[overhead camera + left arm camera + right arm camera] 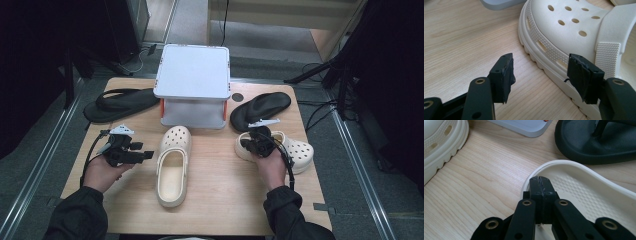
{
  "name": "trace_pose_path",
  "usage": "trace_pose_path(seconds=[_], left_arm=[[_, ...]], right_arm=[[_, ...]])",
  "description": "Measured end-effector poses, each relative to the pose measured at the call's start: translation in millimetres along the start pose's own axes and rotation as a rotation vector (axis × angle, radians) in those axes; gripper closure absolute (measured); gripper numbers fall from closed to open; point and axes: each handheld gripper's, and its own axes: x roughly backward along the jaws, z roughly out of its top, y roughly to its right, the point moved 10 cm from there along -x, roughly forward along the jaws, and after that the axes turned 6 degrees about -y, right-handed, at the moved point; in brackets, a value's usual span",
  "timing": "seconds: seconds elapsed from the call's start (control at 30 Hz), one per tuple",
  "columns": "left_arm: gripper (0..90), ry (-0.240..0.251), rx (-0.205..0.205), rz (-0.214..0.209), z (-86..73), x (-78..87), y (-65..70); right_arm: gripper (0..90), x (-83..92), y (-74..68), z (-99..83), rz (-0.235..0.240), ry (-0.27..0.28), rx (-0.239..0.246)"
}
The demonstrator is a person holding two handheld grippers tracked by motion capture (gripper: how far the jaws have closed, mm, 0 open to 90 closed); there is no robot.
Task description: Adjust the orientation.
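A cream clog (173, 167) lies in the middle of the wooden table (220, 200), toe towards the back. My left gripper (142, 151) is level beside its left flank, jaws open. In the left gripper view the left gripper (544, 75) has that clog's ribbed sole (541, 50) just ahead, and the right pad (584, 77) stands in front of the sole edge. A second cream clog (295, 150) lies at the right. My right gripper (256, 144) sits over its heel. The right gripper (540, 185) is shut pad to pad at the heel rim (554, 163); I see nothing between the pads.
A white two-tier stand (192, 75) is at the back centre. One black flip-flop (120, 102) lies to its left, another black flip-flop (260, 107) to its right, close behind the right clog. Bare wood shows along the front edge.
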Motion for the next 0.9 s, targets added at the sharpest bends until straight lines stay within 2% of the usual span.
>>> trace_pose_path(seconds=[0.43, 0.63, 0.9], left_arm=[[38.9, 0.004, 0.016, -0.010, 1.2, 0.8, -4.3], [39.4, -0.001, 0.016, -0.016, 4.4, -0.9, -4.0], [40.7, -0.010, 0.024, -0.024, 10.3, -3.6, -5.7]], right_arm=[[90.0, -0.2, -6.7, -5.4, 0.005, -0.011, 0.013], [90.0, 2.6, -12.2, -12.2, 0.043, -0.022, -0.018], [90.0, 6.4, -19.8, -21.4, 0.054, -0.031, -0.027]])
